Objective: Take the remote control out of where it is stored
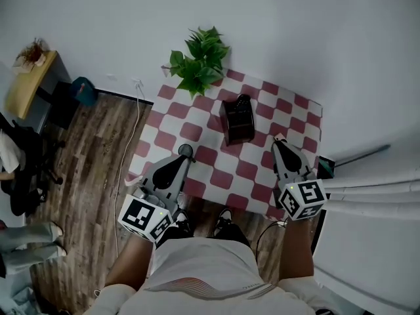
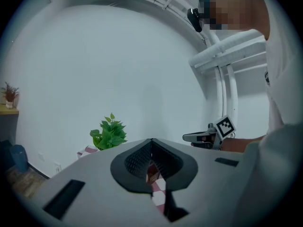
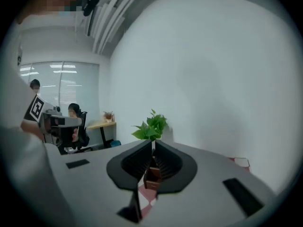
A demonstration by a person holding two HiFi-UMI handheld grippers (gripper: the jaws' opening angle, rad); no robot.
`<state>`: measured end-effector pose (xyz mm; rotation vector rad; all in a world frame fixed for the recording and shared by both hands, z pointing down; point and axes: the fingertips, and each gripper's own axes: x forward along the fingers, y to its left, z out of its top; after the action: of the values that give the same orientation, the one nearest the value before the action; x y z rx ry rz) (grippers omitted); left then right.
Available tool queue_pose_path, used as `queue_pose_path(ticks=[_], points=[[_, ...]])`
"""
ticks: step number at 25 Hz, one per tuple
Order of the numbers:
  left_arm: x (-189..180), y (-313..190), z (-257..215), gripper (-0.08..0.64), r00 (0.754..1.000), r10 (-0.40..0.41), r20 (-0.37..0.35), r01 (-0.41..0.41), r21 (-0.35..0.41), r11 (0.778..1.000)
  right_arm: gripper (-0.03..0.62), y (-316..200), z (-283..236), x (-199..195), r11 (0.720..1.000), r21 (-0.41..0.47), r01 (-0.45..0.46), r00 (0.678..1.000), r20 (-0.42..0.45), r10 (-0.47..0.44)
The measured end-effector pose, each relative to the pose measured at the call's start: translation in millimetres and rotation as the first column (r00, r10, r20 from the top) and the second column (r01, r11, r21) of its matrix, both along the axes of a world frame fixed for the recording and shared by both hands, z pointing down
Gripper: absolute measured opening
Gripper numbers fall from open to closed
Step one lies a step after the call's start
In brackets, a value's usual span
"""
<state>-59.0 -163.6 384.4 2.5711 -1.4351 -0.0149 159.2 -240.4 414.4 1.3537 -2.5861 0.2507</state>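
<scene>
Grippers first: left gripper (image 1: 186, 151) and right gripper (image 1: 278, 138) hang closed and empty over the table's (image 1: 289, 105) near edge, aimed at the dark box (image 1: 237, 118) farther in. No remote visible, presumably tucked inside it.

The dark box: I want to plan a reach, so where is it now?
In the head view the dark box stands on the checked cloth, toward its far edge, just right of the leafy plant.
</scene>
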Motion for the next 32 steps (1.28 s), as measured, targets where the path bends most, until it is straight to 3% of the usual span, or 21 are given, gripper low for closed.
queue_pose_path(ticks=[3, 6, 14, 26, 29, 32], points=[[-3.7, 2.2, -6.6, 0.009, 1.0, 0.003, -0.005, -0.003, 0.011, 1.0, 0.029, 19.3, -20.3, -13.7, 0.997, 0.079, -0.009, 0.999, 0.038, 0.006], [-4.9, 4.7, -12.9, 0.009, 1.0, 0.014, -0.003, -0.013, 0.031, 0.999, 0.028, 29.9, -29.3, -20.6, 0.995, 0.102, -0.02, 0.998, 0.062, 0.014], [-7.5, 11.1, -20.1, 0.008, 1.0, 0.021, -0.008, -0.02, 0.06, 0.998, 0.028, 33.2, -27.1, -21.3, 0.993, 0.102, -0.056, 0.997, 0.062, 0.05], [-10.9, 12.7, -14.0, 0.008, 1.0, 0.001, -0.006, -0.001, 0.044, 0.999, 0.032, -1.4, -6.0, -32.0, 0.994, 0.064, -0.085, 0.996, -0.036, 0.087], [-12.7, 13.7, -10.8, 0.008, 1.0, -0.008, -0.008, 0.009, 0.035, 0.999, 0.112, -18.8, 6.9, -39.7, 0.996, 0.036, -0.084, 0.994, -0.061, 0.086], [-15.9, 13.2, -7.3, 0.008, 1.0, -0.021, -0.008, 0.021, 0.029, 0.999, 0.136, -38.8, 22.3, -46.9, 0.995, 0.013, -0.095, 0.992, -0.087, 0.095]])
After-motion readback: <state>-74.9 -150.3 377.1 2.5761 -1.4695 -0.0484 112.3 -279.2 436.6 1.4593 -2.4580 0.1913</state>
